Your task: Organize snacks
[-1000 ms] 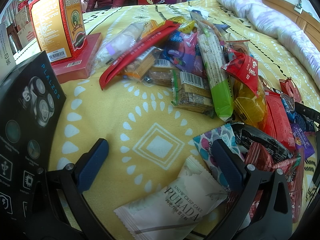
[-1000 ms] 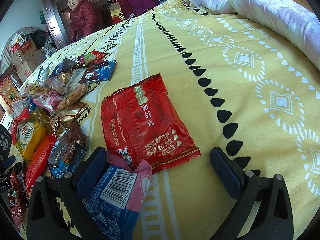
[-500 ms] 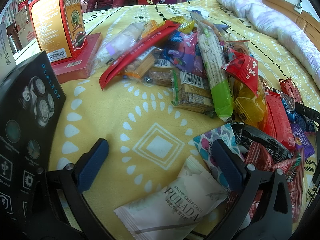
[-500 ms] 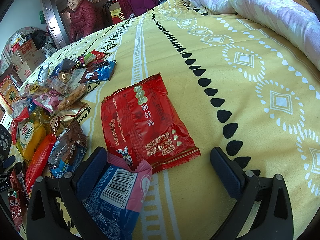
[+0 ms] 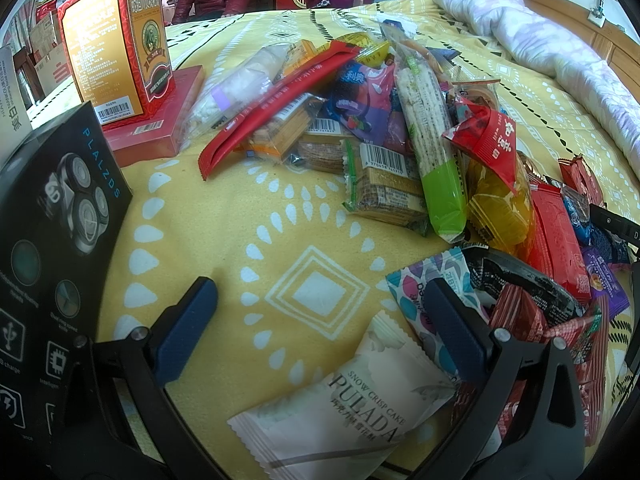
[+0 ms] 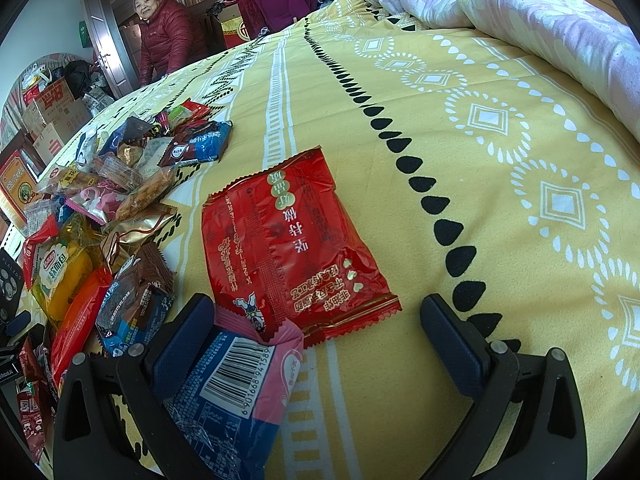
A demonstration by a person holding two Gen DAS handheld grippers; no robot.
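A pile of mixed snack packets (image 5: 384,128) lies on the yellow patterned bedspread (image 5: 224,240). My left gripper (image 5: 320,312) is open and empty, low over the bedspread; a white PULADA cake packet (image 5: 352,408) lies between its fingers and a colourful packet (image 5: 432,280) sits by the right finger. My right gripper (image 6: 316,324) is open and empty. A large red snack packet (image 6: 292,244) lies flat just ahead of it, and a blue-and-pink packet with a barcode (image 6: 232,396) lies by its left finger. More snacks (image 6: 120,200) spread to the left.
A black shaver box (image 5: 48,272) stands at the left, with a red-and-orange carton (image 5: 116,40) on a flat red box (image 5: 160,120) behind it. A lilac quilt (image 6: 520,16) lies along the bed's far right. A person in a red jacket (image 6: 164,40) stands beyond the bed.
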